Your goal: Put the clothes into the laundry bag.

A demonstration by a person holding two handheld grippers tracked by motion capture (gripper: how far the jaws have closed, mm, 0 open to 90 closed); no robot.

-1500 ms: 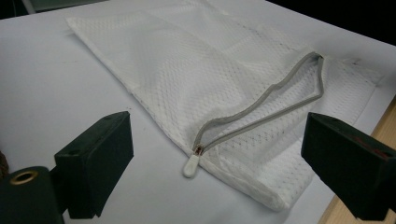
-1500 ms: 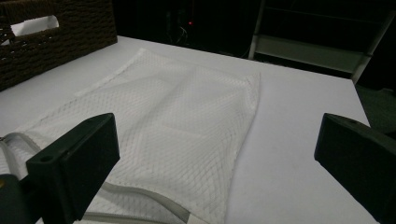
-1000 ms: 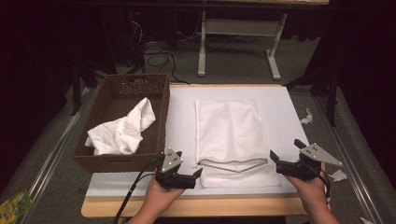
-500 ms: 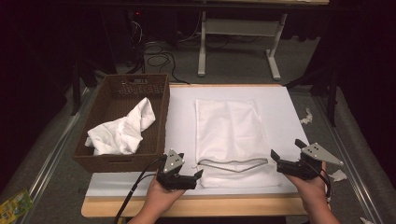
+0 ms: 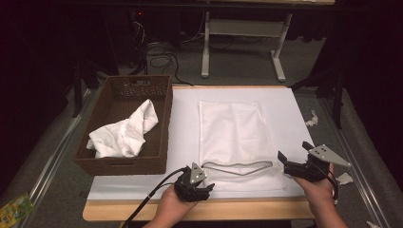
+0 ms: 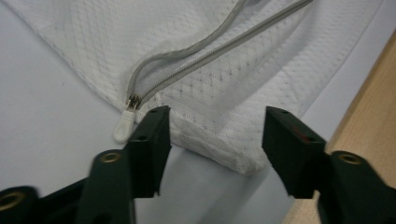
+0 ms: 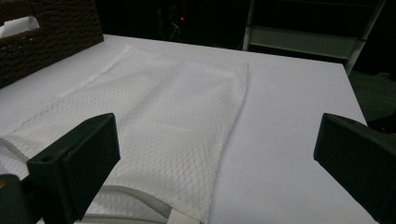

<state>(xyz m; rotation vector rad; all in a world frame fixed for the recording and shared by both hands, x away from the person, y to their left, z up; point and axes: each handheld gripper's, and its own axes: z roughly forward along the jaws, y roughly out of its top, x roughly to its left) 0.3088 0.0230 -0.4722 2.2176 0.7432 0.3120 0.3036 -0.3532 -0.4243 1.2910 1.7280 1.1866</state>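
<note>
- the white mesh bag [image 5: 234, 137] lies flat on the white sheet [image 5: 185, 128] that covers the table, its long side running away from the person, with its zip end nearest the person.
- the grey zip [image 6: 205, 51] is open, its two sides bowed apart; the white pull tab [image 6: 123, 127] lies on the sheet at the bag's near left corner.
- left gripper [image 6: 212, 140]: the jaws have just been closing and stand part way apart. the near corner of the bag lies between them; one jaw touches or nearly touches the folded hem, the other stands clear of the cloth, so there is no clamp on it.
- in the high view the left gripper [image 5: 205, 186] sits low at the table's front edge, just at the bag's near left corner.
- right gripper [image 7: 215, 154]: jaws wide apart, nothing between them, pointing across the bag from its near right side.
- in the high view the right gripper [image 5: 291, 163] is held just beside the bag's near right corner, not touching it.
- a brown woven basket [image 5: 161, 118] stands on the left of the table, just beside the sheet's edge, well apart from the bag.
- a crumpled white cloth [image 5: 124, 134] lies inside the basket.
</note>
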